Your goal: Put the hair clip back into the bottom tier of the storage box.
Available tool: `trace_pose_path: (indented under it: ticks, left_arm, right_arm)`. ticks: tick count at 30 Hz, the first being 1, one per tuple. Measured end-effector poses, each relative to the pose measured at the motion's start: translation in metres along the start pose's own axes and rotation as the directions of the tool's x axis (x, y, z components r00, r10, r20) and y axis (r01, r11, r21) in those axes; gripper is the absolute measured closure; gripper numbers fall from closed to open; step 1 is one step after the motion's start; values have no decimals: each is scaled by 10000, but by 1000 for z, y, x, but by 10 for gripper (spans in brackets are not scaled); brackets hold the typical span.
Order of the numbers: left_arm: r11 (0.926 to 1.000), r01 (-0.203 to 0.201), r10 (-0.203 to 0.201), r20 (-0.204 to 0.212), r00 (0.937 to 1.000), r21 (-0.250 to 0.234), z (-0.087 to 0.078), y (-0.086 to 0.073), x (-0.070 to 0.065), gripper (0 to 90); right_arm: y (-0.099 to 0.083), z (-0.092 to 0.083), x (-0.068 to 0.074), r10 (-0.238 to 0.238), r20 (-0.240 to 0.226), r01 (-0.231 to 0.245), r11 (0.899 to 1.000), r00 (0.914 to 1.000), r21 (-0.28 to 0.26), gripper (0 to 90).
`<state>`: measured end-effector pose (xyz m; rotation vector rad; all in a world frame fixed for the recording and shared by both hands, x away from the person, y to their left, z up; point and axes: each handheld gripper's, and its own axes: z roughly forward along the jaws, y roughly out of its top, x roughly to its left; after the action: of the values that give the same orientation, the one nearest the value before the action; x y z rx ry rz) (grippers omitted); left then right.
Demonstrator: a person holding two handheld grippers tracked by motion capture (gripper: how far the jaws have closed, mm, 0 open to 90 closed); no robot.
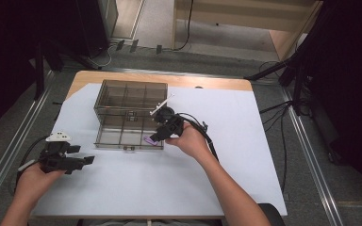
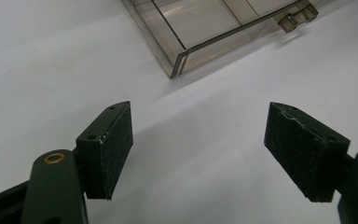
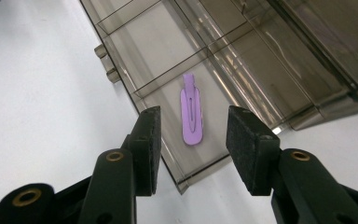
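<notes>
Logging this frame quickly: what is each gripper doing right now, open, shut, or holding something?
Left gripper: open, holding nothing, over the white sheet.
Right gripper: open, holding nothing, above the purple clip lying in the drawer.

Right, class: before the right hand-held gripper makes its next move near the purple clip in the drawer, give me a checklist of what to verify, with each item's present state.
1. Right hand-held gripper jaws parted: ok.
2. Nothing held between its pads: ok.
3. Purple clip lies flat in a compartment of the pulled-out drawer: ok.
4. Clip lined up between the jaws, further ahead: ok.
5. Left hand-held gripper open and apart from the smoky organizer box, resting over the white sheet: ok.
6. Whether the jaws will clear the drawer dividers: cannot tell.
</notes>
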<state>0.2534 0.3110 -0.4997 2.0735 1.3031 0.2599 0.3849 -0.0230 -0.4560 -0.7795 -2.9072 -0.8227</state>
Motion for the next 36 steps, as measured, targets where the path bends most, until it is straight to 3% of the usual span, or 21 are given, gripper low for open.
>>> trace_pose_path:
  ticks: [21,36]
  left_arm:
    - [10000,-30,31,131,9999,-74,4,6,2,244]
    - [9999,-81,82,137,9999,-96,5,9,3,244]
  right_arm:
    - [-26,-20,-12,491,52,-489,9984,9988,-287,543]
    - [-45,-35,-29,902,150,-893,9946,9958,-521,540]
